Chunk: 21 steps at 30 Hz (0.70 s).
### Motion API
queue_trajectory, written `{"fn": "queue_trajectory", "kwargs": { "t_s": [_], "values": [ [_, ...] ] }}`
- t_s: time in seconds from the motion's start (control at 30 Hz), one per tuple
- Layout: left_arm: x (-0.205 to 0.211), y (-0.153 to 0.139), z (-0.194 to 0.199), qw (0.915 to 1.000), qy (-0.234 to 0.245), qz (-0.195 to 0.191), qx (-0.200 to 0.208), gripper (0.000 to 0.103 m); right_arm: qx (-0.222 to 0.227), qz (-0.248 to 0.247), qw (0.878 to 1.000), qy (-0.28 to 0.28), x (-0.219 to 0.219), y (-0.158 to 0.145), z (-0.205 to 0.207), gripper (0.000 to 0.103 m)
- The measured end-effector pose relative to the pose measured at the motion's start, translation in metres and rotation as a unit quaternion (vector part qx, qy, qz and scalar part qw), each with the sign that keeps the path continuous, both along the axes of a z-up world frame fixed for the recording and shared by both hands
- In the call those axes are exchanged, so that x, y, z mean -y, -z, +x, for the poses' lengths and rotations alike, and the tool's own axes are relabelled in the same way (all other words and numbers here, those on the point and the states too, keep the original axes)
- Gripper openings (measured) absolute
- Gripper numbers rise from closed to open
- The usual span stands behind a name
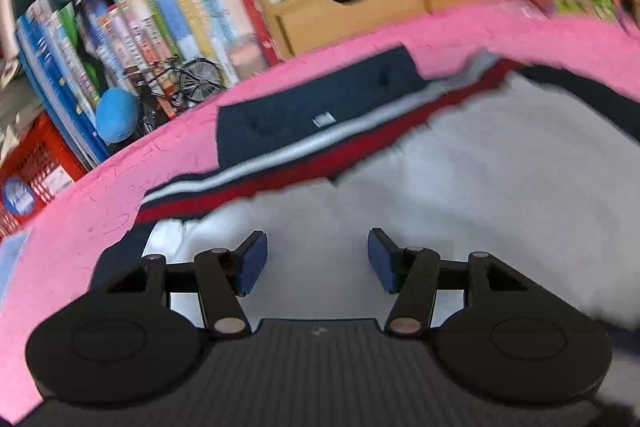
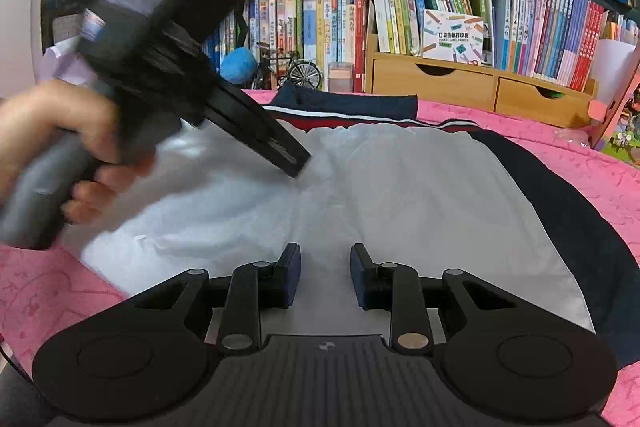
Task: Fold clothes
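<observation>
Left gripper (image 1: 317, 259) gapes, empty, over white shirt (image 1: 460, 195). Right gripper (image 2: 325, 275) parted, empty, at shirt's six-o'clock hem. Wooden drawers (image 2: 434, 83) at twelve, contents hidden.

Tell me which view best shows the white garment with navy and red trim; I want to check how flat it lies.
The right wrist view: the white garment with navy and red trim spreads nearly whole across the pink bedspread. The left wrist view shows only its blurred upper part.
</observation>
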<state>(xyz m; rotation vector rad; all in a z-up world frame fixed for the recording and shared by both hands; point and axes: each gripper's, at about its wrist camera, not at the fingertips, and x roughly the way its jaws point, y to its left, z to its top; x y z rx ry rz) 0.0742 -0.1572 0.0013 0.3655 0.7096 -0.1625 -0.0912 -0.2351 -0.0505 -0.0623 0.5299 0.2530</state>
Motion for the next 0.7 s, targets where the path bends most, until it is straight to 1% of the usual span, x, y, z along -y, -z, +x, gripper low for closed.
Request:
{"fn": "queue_trajectory", "kwargs": {
  "t_s": [0.07,0.17,0.2,0.3,0.4,0.47,0.57,0.7],
  "values": [
    [0.004,0.001,0.012,0.9999,-0.011,0.005,0.002,0.056,0.0,0.001,1.0,-0.001,0.0,0.0,0.0,0.029],
    [0.012,0.002,0.021,0.9993,-0.007,0.033,0.016,0.056,0.0,0.001,1.0,0.0,0.0,0.0,0.0,0.029],
    [0.013,0.003,0.024,0.9992,-0.006,0.036,0.018,0.056,0.0,0.0,1.0,0.0,0.0,0.0,0.0,0.029],
    [0.01,0.004,0.033,0.9997,-0.012,0.02,0.011,0.059,0.001,-0.003,1.0,0.0,-0.001,0.001,0.0,0.029],
    [0.008,0.003,0.04,0.9997,-0.016,0.017,0.009,0.068,0.003,-0.006,1.0,0.001,-0.001,0.001,0.0,0.029],
    [0.003,0.002,0.046,0.9997,-0.025,0.004,0.001,0.077,0.003,-0.008,1.0,0.0,-0.002,0.001,-0.001,0.029],
    [-0.005,0.002,0.052,0.9993,-0.033,-0.016,-0.006,0.086,0.003,-0.009,1.0,0.0,-0.002,0.001,-0.001,0.029],
    [-0.003,0.005,0.046,0.9994,-0.031,-0.006,0.015,0.088,0.003,-0.007,1.0,0.0,-0.003,0.002,0.0,0.029]
  ]
}}
